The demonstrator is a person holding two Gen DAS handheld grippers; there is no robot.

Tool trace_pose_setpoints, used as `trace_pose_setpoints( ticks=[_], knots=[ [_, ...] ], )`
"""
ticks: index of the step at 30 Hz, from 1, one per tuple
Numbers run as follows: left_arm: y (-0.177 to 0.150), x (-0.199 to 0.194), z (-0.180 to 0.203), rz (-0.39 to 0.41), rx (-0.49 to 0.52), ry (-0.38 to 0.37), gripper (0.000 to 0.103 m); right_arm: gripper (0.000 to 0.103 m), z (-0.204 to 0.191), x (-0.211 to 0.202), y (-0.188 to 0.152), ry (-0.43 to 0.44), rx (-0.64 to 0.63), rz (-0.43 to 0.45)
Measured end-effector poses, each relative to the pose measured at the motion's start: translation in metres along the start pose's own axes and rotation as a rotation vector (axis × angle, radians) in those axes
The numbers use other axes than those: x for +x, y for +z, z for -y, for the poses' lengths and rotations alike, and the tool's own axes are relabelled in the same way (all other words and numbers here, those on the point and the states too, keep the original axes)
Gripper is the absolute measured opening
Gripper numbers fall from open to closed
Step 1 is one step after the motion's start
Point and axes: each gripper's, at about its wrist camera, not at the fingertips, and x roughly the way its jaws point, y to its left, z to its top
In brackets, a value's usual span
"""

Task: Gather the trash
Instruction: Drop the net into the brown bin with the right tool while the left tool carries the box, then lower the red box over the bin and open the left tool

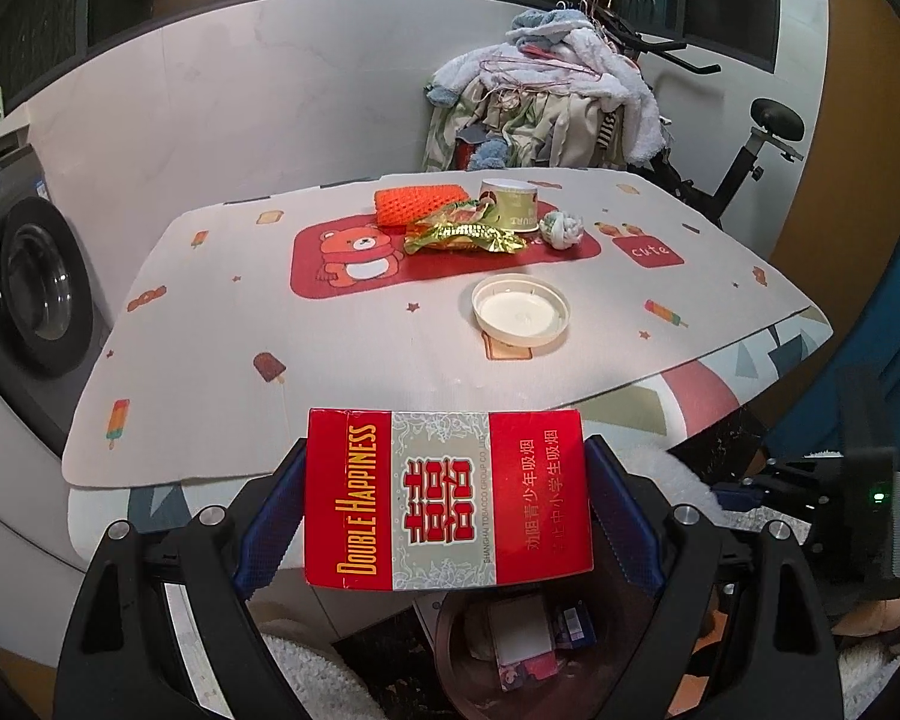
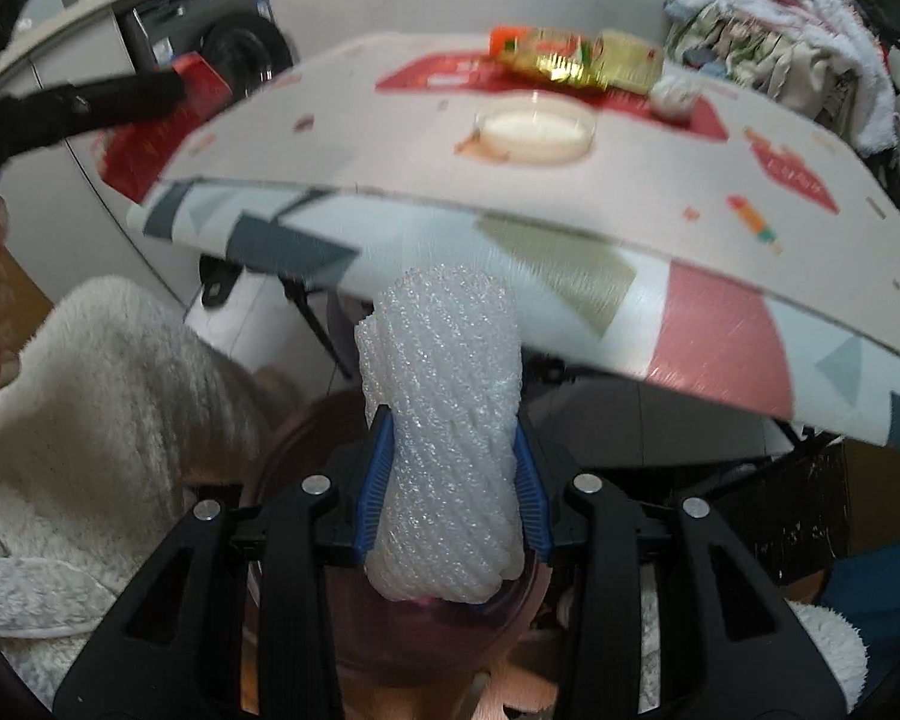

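My left gripper (image 1: 444, 450) is shut on a red Double Happiness cigarette pack (image 1: 444, 498), held at the table's near edge above a brown trash bin (image 1: 450, 636) that has boxes inside. My right gripper (image 2: 450, 420) is shut on a white foam net sleeve (image 2: 444, 396), which stands upright over the same bin (image 2: 288, 444), below the table edge. On the table mat (image 1: 210, 330) lie a white round lid (image 1: 521, 312), a gold wrapper (image 1: 462, 234), an orange net (image 1: 417, 204), a paper cup (image 1: 510, 204) and a crumpled ball (image 1: 561, 229).
A washing machine (image 1: 36, 294) stands left of the table. A laundry pile (image 1: 546, 102) and an exercise bike (image 1: 750, 156) are behind it. A person's fluffy white sleeve (image 2: 102, 396) lies close to the bin on the left. The folding table's legs (image 2: 312, 312) run beneath the top.
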Motion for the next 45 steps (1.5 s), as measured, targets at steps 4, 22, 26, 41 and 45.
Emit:
trace_pose_setpoints(
  ticks=[4,22,26,41,45],
  knots=[
    [-0.005,0.003,-0.002,-0.008,-0.012,-0.006,0.086,0.045,-0.002,0.012,-0.003,0.005,-0.006,-0.05],
    [-0.041,0.015,0.003,-0.006,0.052,-0.089,0.086,0.097,0.043,-0.028,0.023,-0.106,-0.003,0.164],
    [-0.05,0.02,0.013,0.004,0.097,-0.116,0.086,0.097,0.053,-0.033,0.015,-0.113,0.018,0.232],
    [-0.062,0.034,0.031,-0.023,0.16,-0.134,0.086,0.097,0.05,-0.013,0.01,-0.189,0.036,0.219],
    [-0.063,0.035,0.035,-0.026,0.17,-0.136,0.086,0.097,0.052,-0.014,0.008,-0.189,0.049,0.22]
  ],
)
